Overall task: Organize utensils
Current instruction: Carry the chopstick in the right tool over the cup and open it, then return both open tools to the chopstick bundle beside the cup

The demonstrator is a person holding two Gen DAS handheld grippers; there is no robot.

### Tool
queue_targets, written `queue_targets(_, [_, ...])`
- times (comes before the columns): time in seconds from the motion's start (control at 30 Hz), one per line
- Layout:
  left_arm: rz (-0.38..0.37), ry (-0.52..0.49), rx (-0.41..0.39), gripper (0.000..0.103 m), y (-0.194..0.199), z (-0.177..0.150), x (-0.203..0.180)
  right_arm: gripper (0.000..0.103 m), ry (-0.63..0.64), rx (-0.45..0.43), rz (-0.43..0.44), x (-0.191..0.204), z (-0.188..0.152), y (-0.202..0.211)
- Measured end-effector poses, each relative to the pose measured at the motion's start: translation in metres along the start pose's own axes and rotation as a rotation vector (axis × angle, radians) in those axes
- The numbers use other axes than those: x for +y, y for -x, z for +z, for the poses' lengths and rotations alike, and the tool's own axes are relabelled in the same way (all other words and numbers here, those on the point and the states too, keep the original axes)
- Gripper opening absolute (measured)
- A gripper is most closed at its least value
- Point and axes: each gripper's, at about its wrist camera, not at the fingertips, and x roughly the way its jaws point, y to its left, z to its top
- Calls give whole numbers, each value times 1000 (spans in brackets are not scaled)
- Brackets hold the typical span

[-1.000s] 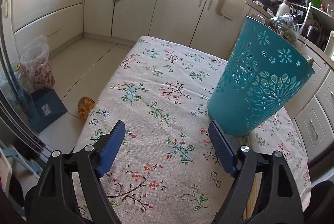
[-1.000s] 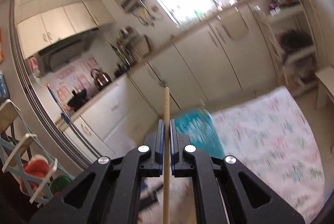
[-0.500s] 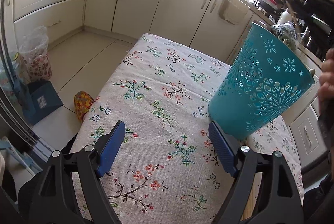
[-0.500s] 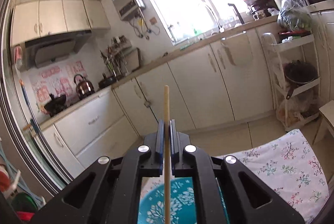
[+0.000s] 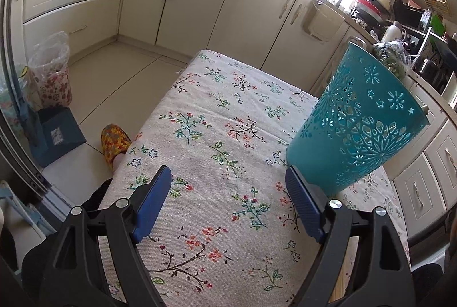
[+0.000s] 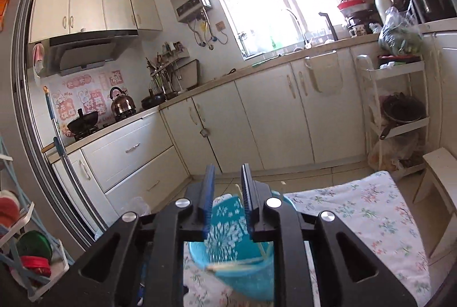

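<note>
A teal perforated utensil holder (image 5: 360, 127) stands on the floral tablecloth (image 5: 217, 152), just beyond my left gripper's right finger. My left gripper (image 5: 228, 201) is open wide and empty, low over the cloth. In the right wrist view the same holder (image 6: 228, 244) sits directly below my right gripper (image 6: 227, 192), whose jaws stand slightly apart with nothing between them. Wooden chopsticks (image 6: 237, 267) lie inside the holder, one leaning on its rim.
Cream kitchen cabinets (image 5: 188, 1) line the far walls. A slipper (image 5: 114, 141), a blue box (image 5: 57, 135) and a plastic-bagged bin (image 5: 51, 78) are on the floor to the left. A white shelf rack (image 6: 397, 118) stands at the right.
My right gripper has opened and let go of the wooden chopstick, which now lies in the teal holder. The left gripper has hardly moved.
</note>
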Motion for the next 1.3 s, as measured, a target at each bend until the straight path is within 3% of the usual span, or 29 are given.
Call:
queue_targets(0.1, [3,2,2,78,0,0,1,26,-5,44,-50,0,-28,24])
queue_targets(0.17, [5,-1,3,79,0,0,0,26,-7,139,-81,-1,-59,27])
queue_targets(0.3, [9,-1,4,79,0,-1,-1,20,-19,407,-137,-10,-122,-3])
queue_targets(0.43, [12,7,4,79,0,-1,2,16,-18,548,-194,-17,-146,-33])
queue_targets(0.8, [3,3,7,79,-1,-1,1,16,37,614,-258,-19,-162,-60])
queue_targets(1.2, [6,-6,10,79,-2,-2,-1,15,145,640,-287,-14,-168,-56])
queue_targets(1.3, [8,-7,11,79,-2,-2,-2,10,136,648,-282,-19,-167,-53])
